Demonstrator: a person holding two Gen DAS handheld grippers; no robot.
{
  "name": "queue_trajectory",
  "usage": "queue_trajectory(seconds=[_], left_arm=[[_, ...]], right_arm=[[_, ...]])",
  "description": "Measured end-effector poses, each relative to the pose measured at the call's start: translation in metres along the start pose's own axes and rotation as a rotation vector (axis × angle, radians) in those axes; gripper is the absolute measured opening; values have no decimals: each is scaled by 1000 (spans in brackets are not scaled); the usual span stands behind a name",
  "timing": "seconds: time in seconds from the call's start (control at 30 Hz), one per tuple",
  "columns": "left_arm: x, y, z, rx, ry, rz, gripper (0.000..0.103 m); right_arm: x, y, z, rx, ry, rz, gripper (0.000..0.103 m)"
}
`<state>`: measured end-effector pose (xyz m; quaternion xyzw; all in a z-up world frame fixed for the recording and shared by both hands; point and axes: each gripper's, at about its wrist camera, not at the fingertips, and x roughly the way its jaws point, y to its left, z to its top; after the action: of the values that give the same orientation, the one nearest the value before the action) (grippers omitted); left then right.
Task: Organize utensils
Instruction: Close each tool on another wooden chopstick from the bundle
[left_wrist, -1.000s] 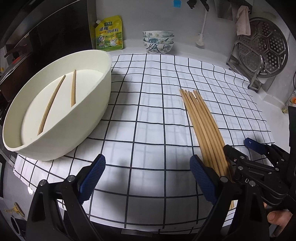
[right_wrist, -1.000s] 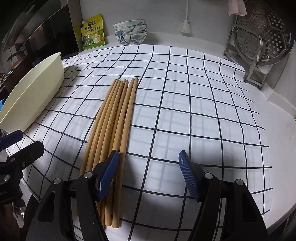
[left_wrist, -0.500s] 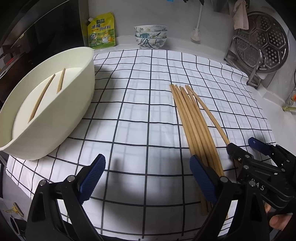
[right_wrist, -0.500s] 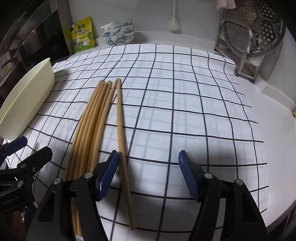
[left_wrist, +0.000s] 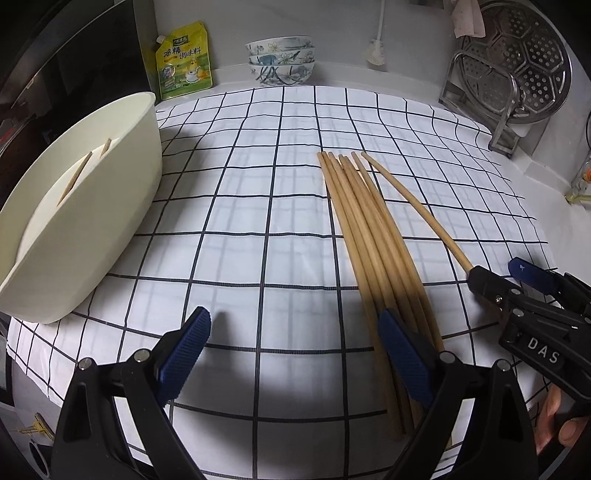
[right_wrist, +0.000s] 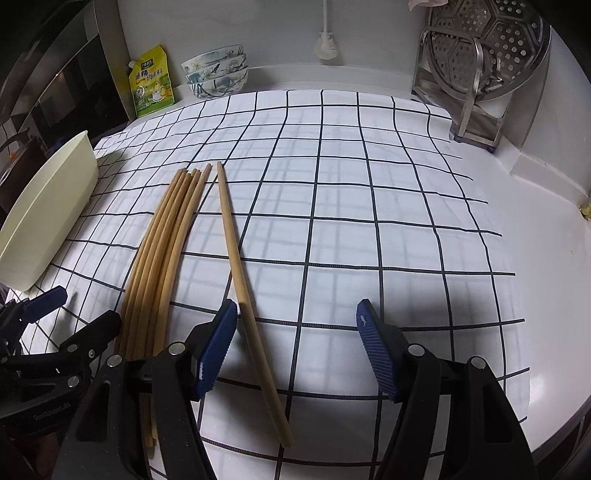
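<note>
On the far left of the checked cloth (left_wrist: 236, 206) sits the cream tub (left_wrist: 110, 221), with two chopsticks (left_wrist: 79, 176) already lying flat inside, which marks it as the likely collecting place for the rest. Just right of it the left gripper (left_wrist: 295, 358) hangs released over bare cloth, its right pad at the near end of the chopstick bundle (left_wrist: 373, 236), gripping nothing. That bundle lies tight and parallel mid-cloth, too close-packed to pinch one stick cleanly, which is probably why a single chopstick (right_wrist: 240, 266) lies fanned away from it at an angle. The right gripper (right_wrist: 295, 347) straddles this lone stick with jaws spread wide, left pad touching or nearly touching it, not yet clenched. Behind stand a yellow seasoning pouch (left_wrist: 183, 61), stacked bowls (left_wrist: 282, 61) and, far right, a steamer rack (left_wrist: 517, 70), all well apart; only the bundle and the left gripper lie between the stick and the tub
</note>
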<state>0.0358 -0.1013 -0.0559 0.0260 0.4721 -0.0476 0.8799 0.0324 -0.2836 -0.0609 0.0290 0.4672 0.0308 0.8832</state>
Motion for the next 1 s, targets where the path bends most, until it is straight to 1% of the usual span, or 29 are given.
queue_trajectory(seconds=[0.17, 0.37, 0.57, 0.67, 0.9, 1.0], left_arm=[[1, -1, 1, -1, 1, 17, 94], [7, -4, 1, 24, 10, 74, 94], [6, 3, 1, 7, -1, 89, 95], [8, 8, 2, -20, -6, 89, 95], [15, 9, 15, -33, -14, 103, 94], [20, 10, 20, -52, -16, 93, 94]], right_arm=[[-2, 0, 1, 3, -7, 8, 64], [-3, -2, 1, 10, -10, 13, 64], [-2, 0, 1, -2, -8, 9, 64], [1, 3, 2, -21, -2, -4, 64], [5, 9, 2, -55, -3, -32, 64], [6, 12, 2, -67, -6, -29, 64]])
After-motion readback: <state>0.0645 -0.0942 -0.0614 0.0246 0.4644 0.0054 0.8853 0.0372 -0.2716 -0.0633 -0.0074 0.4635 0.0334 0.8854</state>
